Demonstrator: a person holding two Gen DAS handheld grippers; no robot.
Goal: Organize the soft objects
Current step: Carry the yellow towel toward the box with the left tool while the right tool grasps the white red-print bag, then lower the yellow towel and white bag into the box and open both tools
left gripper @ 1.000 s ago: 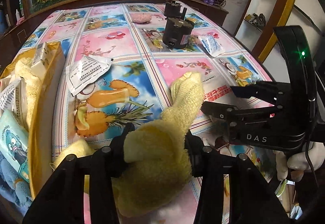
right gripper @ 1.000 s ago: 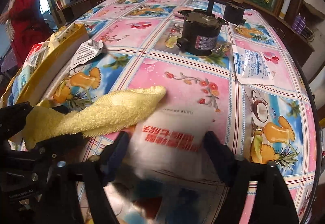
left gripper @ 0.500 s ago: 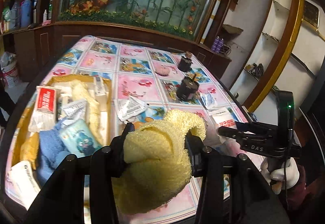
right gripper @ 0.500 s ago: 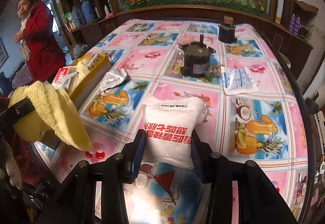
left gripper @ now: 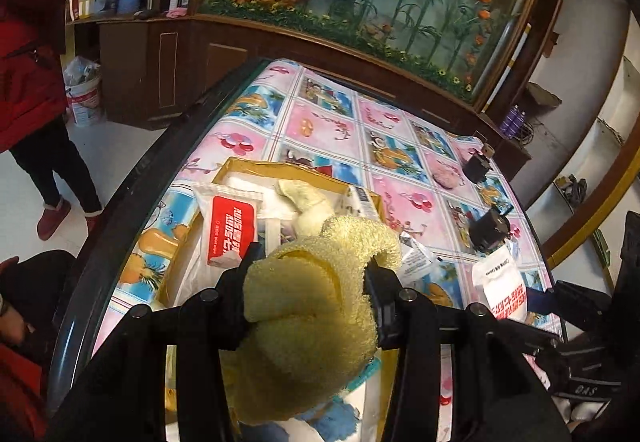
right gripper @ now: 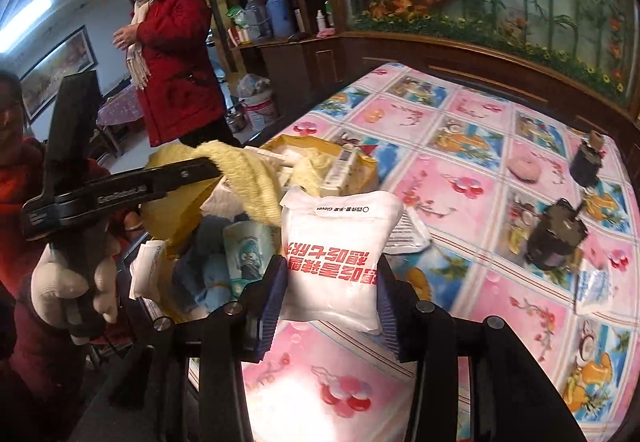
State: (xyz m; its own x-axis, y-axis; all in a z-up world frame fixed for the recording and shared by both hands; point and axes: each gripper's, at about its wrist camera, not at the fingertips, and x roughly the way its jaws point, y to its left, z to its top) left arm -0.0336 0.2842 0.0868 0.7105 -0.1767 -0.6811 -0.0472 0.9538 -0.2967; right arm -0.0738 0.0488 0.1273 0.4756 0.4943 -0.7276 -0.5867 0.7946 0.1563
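Clearly soft and light, both: left gripper [left gripper: 308,296] clamped on yellow towel [left gripper: 316,306], bunched and sagging over box [left gripper: 256,165] at 11 o'clock. Right gripper [right gripper: 330,296], just closed further onto white packet [right gripper: 336,254], pinching its lower half (slick film, puffy, likely to slip or crush), hanging near the box's 3 o'clock edge. Best gripped mid-body, gently; towel anywhere along its bulk.
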